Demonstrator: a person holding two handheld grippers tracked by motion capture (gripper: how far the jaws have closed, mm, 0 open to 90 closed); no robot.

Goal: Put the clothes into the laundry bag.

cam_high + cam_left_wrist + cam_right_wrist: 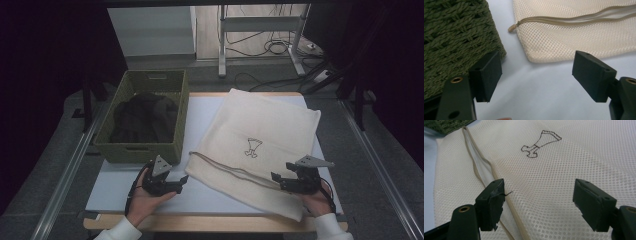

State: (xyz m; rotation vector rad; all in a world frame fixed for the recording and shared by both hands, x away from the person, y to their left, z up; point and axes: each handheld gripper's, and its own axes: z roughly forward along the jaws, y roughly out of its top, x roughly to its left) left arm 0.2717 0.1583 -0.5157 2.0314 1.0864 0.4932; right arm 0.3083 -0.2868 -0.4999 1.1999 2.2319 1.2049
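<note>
From the high view we've got a cream mesh laundry bag lying flat on the white table top, turned a bit diagonal, with a little dress drawing on it and a tan zipper running across near its lower edge. To its left sits a green woven basket with dark clothes piled inside. Our left gripper hovers over bare table just off the bag's near left corner, and our right gripper is over the bag's lower right part, by the zipper.

In the left gripper view, the jaws stand wide apart with nothing between them but table. The bag's corner lies just ahead, the zipper's end poking out at the edge, and the basket sits close on the left.

In the right gripper view, these jaws are spread wide too, holding nothing. Mesh lies under them, the part-open zipper runs by the left jaw, and the dress drawing sits farther up.
</note>
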